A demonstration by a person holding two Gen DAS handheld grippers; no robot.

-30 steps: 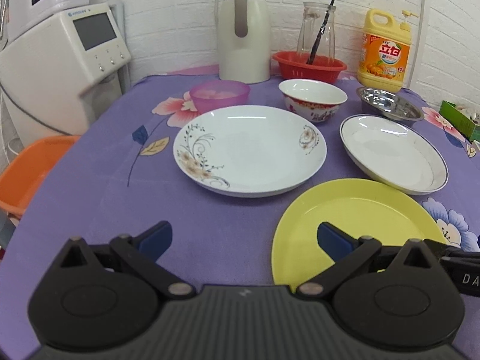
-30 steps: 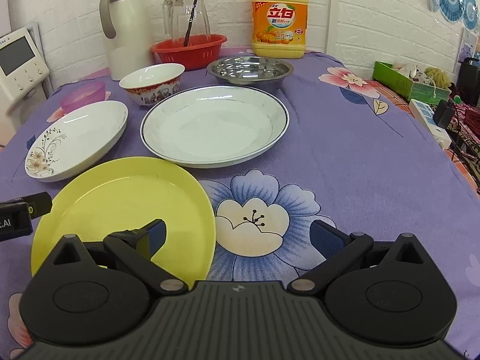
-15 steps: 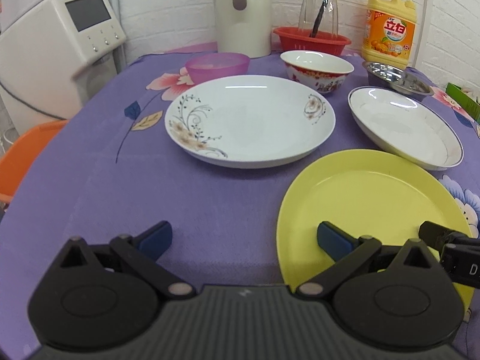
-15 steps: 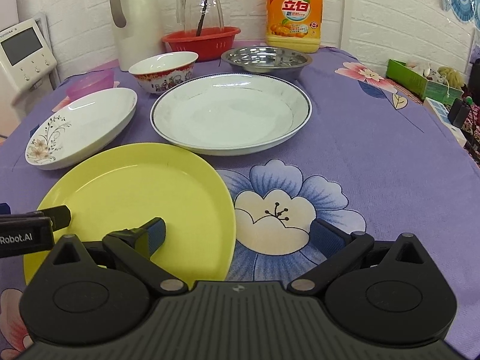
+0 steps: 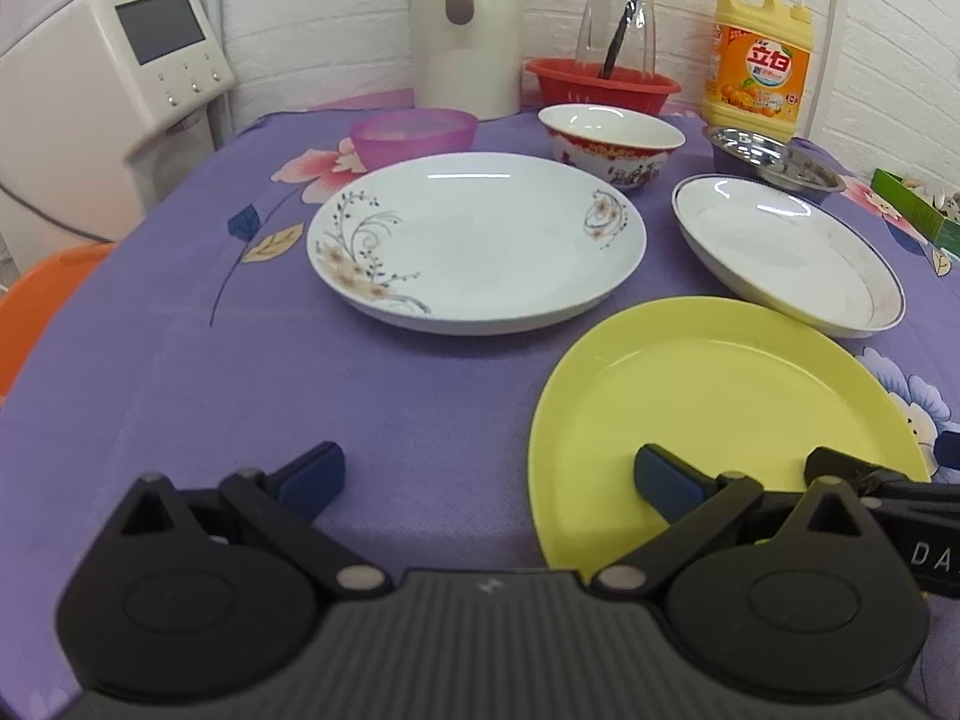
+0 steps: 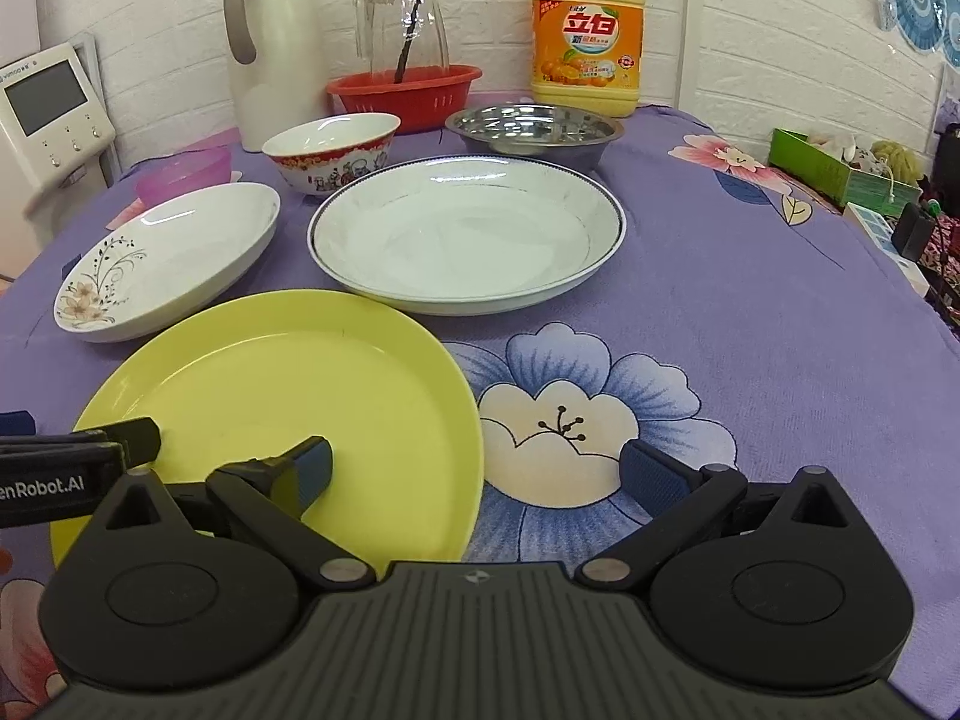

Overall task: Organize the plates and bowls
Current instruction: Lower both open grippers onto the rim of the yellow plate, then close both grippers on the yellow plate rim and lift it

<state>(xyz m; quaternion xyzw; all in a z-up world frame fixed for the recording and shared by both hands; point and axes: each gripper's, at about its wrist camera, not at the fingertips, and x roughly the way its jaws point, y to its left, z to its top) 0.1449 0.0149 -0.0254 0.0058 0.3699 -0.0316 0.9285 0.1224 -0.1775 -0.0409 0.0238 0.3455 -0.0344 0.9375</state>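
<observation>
Both tools are hovering released, jaws spread wide, over the near rim of the yellow plate, which is lying flat on the worktop in front of the blue-rimmed plate and the floral plate. The right tool is straddling the plate's right edge; the left tool is straddling its left edge. A clean lift is likely requiring one finger sliding under the rim. Each tool's housing is hiding the plate's nearest edge.
</observation>
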